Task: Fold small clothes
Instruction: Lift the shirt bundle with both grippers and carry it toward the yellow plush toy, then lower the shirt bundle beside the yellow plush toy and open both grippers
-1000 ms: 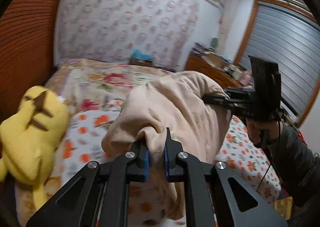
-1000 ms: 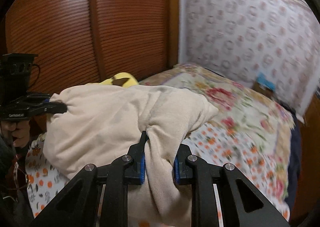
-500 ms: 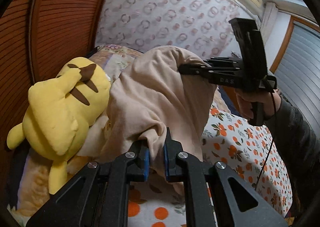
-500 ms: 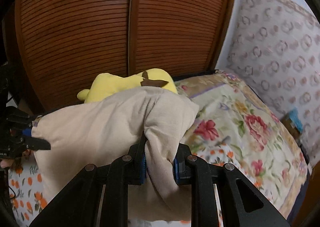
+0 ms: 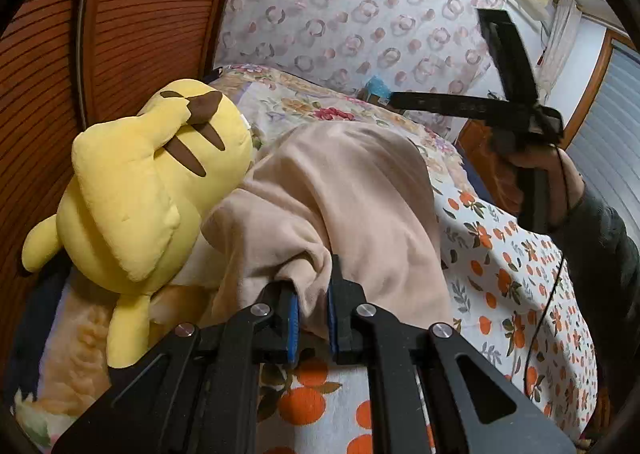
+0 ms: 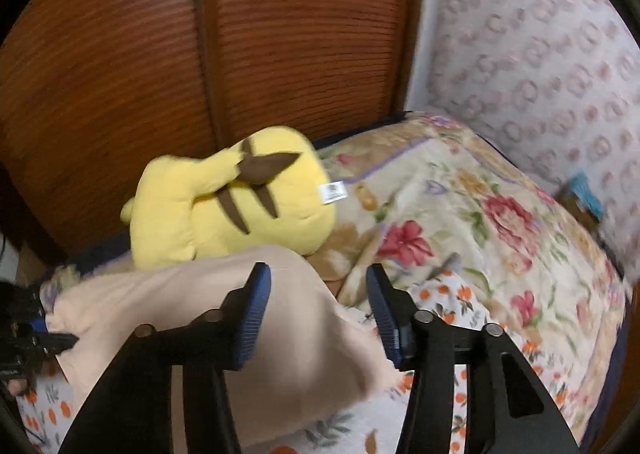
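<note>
A beige garment lies bunched on the bed, next to a yellow plush toy. My left gripper is shut on a fold of the garment's near edge, low over the bedsheet. My right gripper is open and empty just above the garment, which lies under and between its fingers. In the left wrist view the right gripper is raised above the far side of the garment. In the right wrist view the left gripper pinches the cloth at the far left.
A yellow plush toy lies against the garment by the brown slatted wardrobe doors. The bed has an orange-print sheet and a floral blanket. A patterned curtain covers the far wall.
My right gripper has let go of the garment and opened. The garment has dropped onto the bed beside the plush toy. My left gripper keeps its hold and has come lower.
</note>
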### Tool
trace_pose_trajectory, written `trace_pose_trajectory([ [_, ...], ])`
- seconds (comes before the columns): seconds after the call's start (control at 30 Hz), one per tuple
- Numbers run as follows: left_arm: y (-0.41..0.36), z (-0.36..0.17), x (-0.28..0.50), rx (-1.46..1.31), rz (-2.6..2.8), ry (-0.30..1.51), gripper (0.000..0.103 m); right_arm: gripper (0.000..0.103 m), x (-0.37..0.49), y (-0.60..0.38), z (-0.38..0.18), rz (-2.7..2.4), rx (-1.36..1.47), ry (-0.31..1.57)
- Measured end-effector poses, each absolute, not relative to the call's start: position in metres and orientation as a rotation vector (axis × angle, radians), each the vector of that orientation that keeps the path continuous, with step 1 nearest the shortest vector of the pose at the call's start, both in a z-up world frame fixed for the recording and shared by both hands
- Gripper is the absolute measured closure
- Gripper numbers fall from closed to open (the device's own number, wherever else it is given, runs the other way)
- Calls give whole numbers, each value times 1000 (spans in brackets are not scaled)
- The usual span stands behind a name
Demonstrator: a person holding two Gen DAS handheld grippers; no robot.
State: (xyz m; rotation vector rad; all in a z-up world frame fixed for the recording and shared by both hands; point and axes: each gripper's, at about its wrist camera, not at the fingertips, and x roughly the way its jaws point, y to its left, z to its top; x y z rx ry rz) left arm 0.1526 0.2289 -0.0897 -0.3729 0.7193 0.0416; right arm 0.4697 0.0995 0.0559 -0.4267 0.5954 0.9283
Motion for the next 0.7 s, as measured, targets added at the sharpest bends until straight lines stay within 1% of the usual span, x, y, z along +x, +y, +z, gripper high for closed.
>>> trace_pose_trajectory([
  [0.17,228,-89,149,-371,42,711,91,48,464,75,37,895,-293,680],
  [0.37,219,-78,136,-382,16,685,91,48,469,64,13,862,-207,772],
  [0.57,222,-85,139,-304,94,719,91,48,464,67,14,866,-203,742],
  [0.63,224,-85,139,-274,111,719,87,48,454,65,13,831,-247,719],
  [0.7,227,-85,137,-261,129,732,85,48,451,64,11,786,-283,700],
])
